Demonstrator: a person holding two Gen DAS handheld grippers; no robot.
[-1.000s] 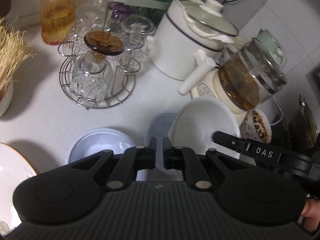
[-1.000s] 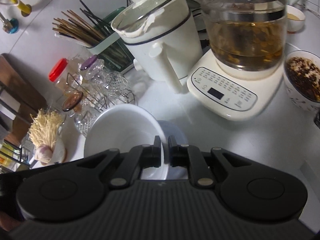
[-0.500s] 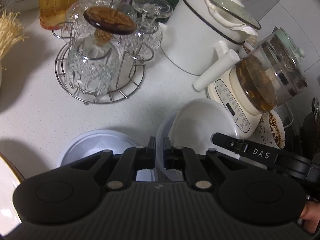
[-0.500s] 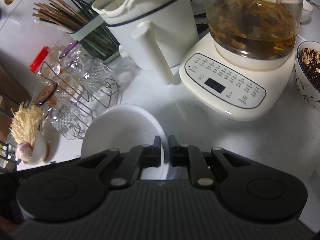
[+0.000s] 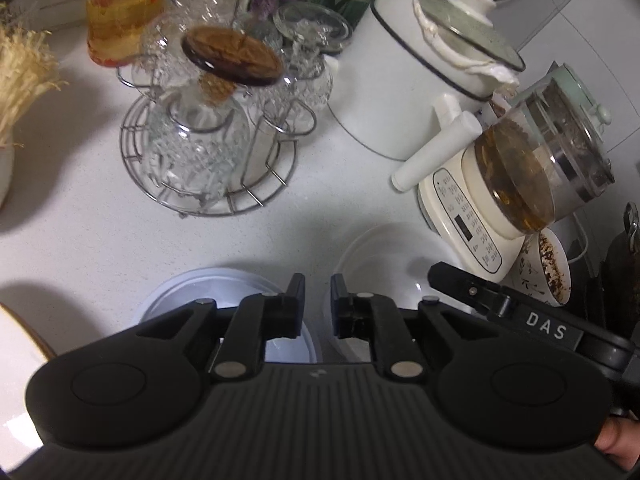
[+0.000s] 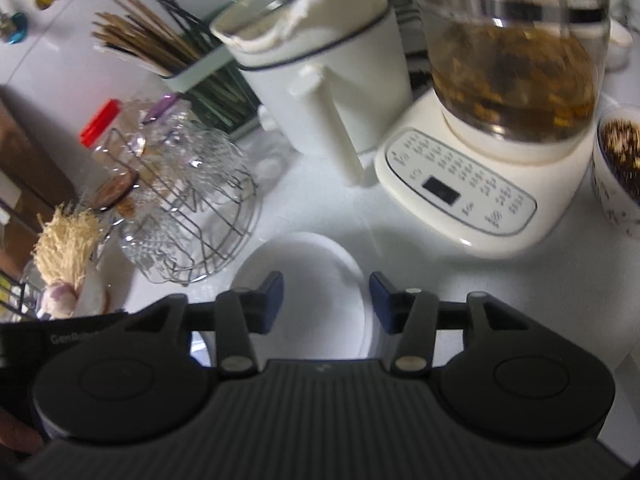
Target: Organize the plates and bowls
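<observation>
Where white counter [image 5: 320, 220] ends, tiled wall [image 5: 592, 12]; both hand-held grippers apart, gripping nothing.

Both grippers, left [image 5: 316, 300] & right [image 6: 326, 300], look like matt black plastic w/ a ribbed body and small shiny metal pins; the bowl [image 6: 308, 292] betw. the right fingers is glossy white, prob. glazed ceramic, as is the pale bluish plate [image 5: 224, 296]. The rack [image 5: 208, 168] is bright bare wire, holding cut glasses [image 5: 196, 148] w/ a faceted sparkly surface, and the counter [image 5: 100, 236] is a smooth, faintly speckled white. Kettle [image 6: 516, 60] is clear glass on a smooth cream plastic base [image 6: 472, 192], the pot [image 5: 404, 80] is glossy white w/ a glass lid, and the jar [image 6: 100, 120] has a red plastic cap.
</observation>
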